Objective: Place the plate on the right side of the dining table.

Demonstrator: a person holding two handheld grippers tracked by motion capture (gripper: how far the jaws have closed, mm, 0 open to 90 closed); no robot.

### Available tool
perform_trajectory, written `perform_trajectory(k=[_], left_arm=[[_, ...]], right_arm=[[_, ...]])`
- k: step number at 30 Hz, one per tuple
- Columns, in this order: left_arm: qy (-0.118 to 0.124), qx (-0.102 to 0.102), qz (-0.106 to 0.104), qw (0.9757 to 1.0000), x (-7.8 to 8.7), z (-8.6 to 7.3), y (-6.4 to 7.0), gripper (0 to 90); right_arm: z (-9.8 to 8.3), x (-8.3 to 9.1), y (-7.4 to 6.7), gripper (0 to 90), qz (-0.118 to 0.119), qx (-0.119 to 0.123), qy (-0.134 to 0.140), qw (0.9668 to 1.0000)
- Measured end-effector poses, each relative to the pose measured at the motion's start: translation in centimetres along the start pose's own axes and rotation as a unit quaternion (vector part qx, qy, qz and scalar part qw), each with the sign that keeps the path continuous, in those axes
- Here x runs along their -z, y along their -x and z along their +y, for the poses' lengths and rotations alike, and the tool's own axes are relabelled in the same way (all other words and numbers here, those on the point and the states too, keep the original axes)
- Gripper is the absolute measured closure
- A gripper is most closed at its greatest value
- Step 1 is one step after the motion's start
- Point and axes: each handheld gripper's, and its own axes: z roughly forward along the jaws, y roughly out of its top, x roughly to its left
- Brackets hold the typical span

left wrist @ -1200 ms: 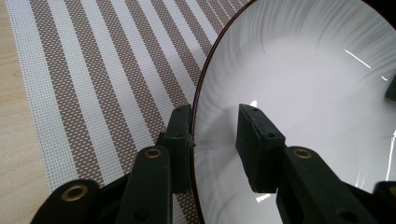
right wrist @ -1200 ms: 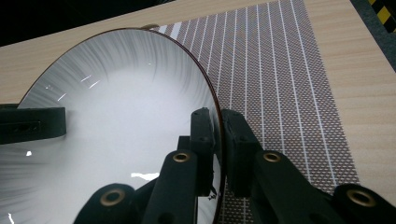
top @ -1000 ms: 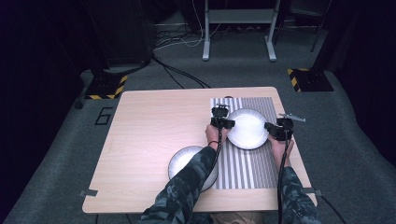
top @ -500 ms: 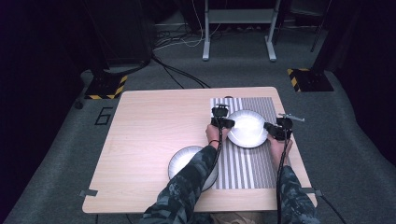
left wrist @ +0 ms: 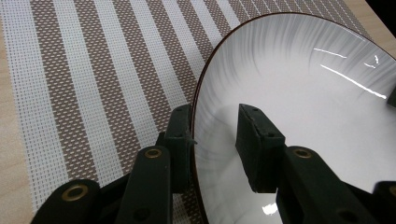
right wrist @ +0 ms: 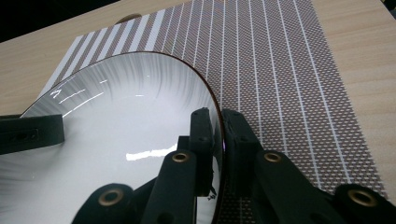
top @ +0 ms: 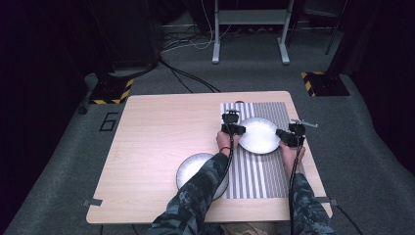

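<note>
The white plate [top: 258, 135] you are handling sits on the striped placemat [top: 262, 166] at the tabletop's [top: 161, 142] right side. It looks glazed and rigid, so expect it to be slippery, fairly heavy and breakable; the thin dark rim is the only sensible place to hold it. Your right gripper [right wrist: 220, 130] has its fingers closed on the rim, one inside and one outside. Your left gripper [left wrist: 215, 140] straddles the opposite rim with its fingers apart, the outer one against the edge and the inner one hanging over the plate's inside. A second plate [top: 195, 171] lies near your left forearm, partly under it, overlapping the mat's near-left edge. Nothing else crowds the mat.
</note>
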Motion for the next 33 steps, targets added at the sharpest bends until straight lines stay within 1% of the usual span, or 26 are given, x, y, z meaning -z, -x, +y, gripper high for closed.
perform_trajectory(k=[6,10,12,13,15,17,18,19,21,22,23,24,25,27,28,29,30,31,33], left_arm=[[0.001,0.001,-0.002,1.0000,0.0,0.0,0.0,66.4],[-0.001,-0.001,-0.001,1.0000,0.0,0.0,0.0,66.3],[0.002,0.001,-0.002,1.0000,0.0,0.0,0.0,66.3],[-0.001,0.000,-0.002,1.0000,0.0,0.0,0.0,66.2],[-0.003,-0.005,-0.002,1.0000,0.0,0.1,0.0,65.7],[0.001,-0.003,-0.001,1.0000,0.1,0.1,0.0,63.5],[0.001,-0.006,-0.001,1.0000,0.2,0.2,0.1,62.3],[-0.002,-0.009,-0.004,1.0000,0.3,0.3,0.1,60.6],[-0.006,-0.013,-0.008,0.9999,0.5,0.4,0.2,56.8],[-0.007,-0.015,-0.008,0.9998,0.6,0.4,0.2,47.8],[-0.008,-0.016,-0.005,0.9998,0.7,0.5,0.3,47.8],[-0.009,-0.015,-0.008,0.9998,0.9,0.5,0.3,43.7],[-0.011,-0.015,-0.011,0.9998,1.1,0.6,0.3,38.0],[-0.013,-0.018,-0.020,0.9996,1.5,0.6,0.3,27.6],[-0.013,-0.020,-0.021,0.9995,1.7,0.6,0.3,21.1],[-0.013,-0.023,-0.023,0.9994,1.9,0.7,0.2,21.1],[-0.012,-0.020,-0.026,0.9994,2.1,0.7,0.3,18.6],[-0.010,-0.024,-0.026,0.9993,2.5,0.7,0.2,17.1],[-0.009,-0.027,-0.033,0.9990,3.1,0.7,0.1,15.0]], right_arm=[[0.0,0.0,0.0,82.7,-0.002,0.006,-0.001,1.0000],[0.0,0.0,0.0,82.7,0.001,0.006,-0.001,1.0000],[0.0,0.0,0.0,82.6,0.001,0.006,-0.002,1.0000],[0.0,0.0,0.0,82.5,0.001,0.007,-0.002,1.0000],[0.0,0.0,0.0,82.3,0.000,0.007,-0.001,1.0000],[0.0,0.0,0.0,82.0,0.001,0.013,-0.002,0.9999],[0.0,0.0,0.0,80.6,0.002,0.012,-0.003,0.9999],[0.0,0.1,0.0,77.5,0.005,0.011,-0.004,0.9999],[0.1,0.2,-0.2,67.7,0.010,0.018,-0.005,0.9998],[0.3,0.3,-0.6,50.7,0.008,0.035,-0.018,0.9992],[0.3,0.3,-0.6,50.7,0.008,0.035,-0.018,0.9992],[0.3,0.3,-0.8,45.4,0.006,0.040,-0.020,0.9990],[0.4,0.4,-0.9,37.7,0.008,0.042,-0.022,0.9989],[0.4,0.5,-1.1,25.9,0.015,0.042,-0.028,0.9986],[0.4,0.6,-1.3,16.7,0.024,0.043,-0.041,0.9980],[0.4,0.6,-1.3,16.7,0.024,0.043,-0.041,0.9980],[0.4,0.7,-1.4,14.2,0.024,0.047,-0.043,0.9977],[0.4,0.9,-1.5,12.8,0.029,0.048,-0.043,0.9975],[0.5,1.4,-1.7,8.7,0.038,0.050,-0.045,0.9970]])
